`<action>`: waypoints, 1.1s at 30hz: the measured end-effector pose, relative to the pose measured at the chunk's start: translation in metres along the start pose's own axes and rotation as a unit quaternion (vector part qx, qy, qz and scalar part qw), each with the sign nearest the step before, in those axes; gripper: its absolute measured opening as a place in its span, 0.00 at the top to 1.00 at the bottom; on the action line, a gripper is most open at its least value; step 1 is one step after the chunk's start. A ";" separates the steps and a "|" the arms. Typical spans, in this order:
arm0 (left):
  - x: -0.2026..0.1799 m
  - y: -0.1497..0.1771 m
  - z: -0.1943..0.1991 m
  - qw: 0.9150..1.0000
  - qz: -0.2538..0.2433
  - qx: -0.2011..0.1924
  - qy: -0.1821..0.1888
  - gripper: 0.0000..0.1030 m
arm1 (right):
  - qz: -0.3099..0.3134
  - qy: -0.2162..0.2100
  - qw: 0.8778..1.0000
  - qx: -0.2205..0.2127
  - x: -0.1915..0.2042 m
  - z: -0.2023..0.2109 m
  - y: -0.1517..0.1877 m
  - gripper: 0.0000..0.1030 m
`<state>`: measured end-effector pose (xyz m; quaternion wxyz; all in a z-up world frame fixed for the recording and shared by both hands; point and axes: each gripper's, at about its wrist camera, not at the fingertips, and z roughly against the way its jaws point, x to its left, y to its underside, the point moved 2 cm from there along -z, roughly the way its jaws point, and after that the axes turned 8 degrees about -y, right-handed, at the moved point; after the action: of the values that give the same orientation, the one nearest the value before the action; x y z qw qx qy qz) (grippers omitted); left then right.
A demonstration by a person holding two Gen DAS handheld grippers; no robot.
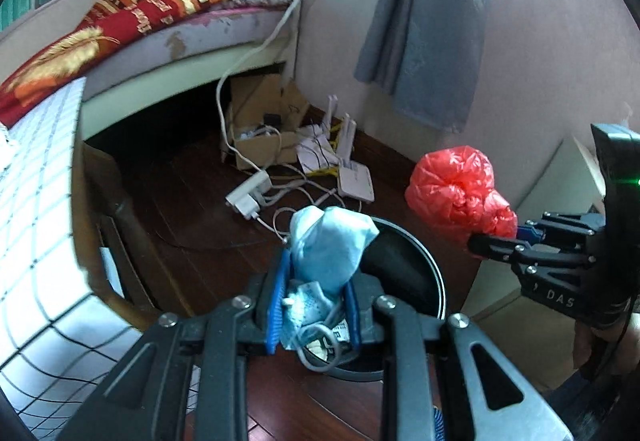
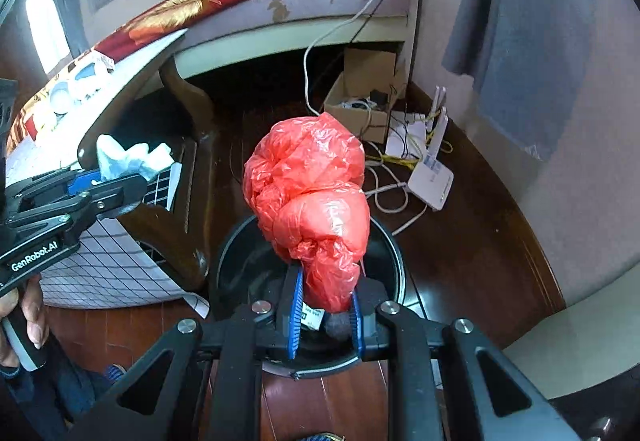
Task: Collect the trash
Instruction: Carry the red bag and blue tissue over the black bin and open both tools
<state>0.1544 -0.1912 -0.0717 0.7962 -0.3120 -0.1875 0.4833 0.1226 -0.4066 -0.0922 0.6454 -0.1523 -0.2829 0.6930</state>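
Note:
My left gripper is shut on a crumpled light blue face mask and holds it above the near rim of a round black trash bin. It also shows at the left of the right wrist view, where the mask looks white. My right gripper is shut on a crumpled red plastic bag and holds it over the same bin. In the left wrist view the right gripper and the red bag hang to the right of the bin.
A dark wooden table leg and a white checked cloth stand left of the bin. A bed lies behind. A cardboard box, white routers, a power strip and cables lie on the dark wood floor.

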 end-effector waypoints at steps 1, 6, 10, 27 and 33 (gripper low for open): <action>-0.002 0.002 -0.005 1.000 -0.001 0.006 0.004 0.74 | -0.001 0.001 1.000 0.006 -0.003 -0.003 0.003 0.79; -0.012 0.010 -0.027 0.999 -0.003 0.035 0.021 0.74 | -0.004 -0.003 0.999 0.037 -0.011 -0.019 0.016 0.79; -0.021 0.017 -0.045 0.998 -0.009 0.056 0.030 0.74 | 0.002 -0.006 0.998 0.060 -0.012 -0.035 0.027 0.79; 0.005 0.044 -0.089 0.991 0.013 0.122 -0.046 0.00 | 0.022 0.076 0.988 0.129 -0.037 -0.091 0.046 0.00; -0.001 0.043 -0.086 0.992 0.004 0.115 -0.049 0.00 | 0.017 0.075 0.990 0.120 -0.039 -0.087 0.042 0.00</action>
<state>0.1772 -0.2047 -0.1644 0.8148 -0.1953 -0.1685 0.5192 0.1430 -0.4282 -0.1919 0.6662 -0.1299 -0.1461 0.7197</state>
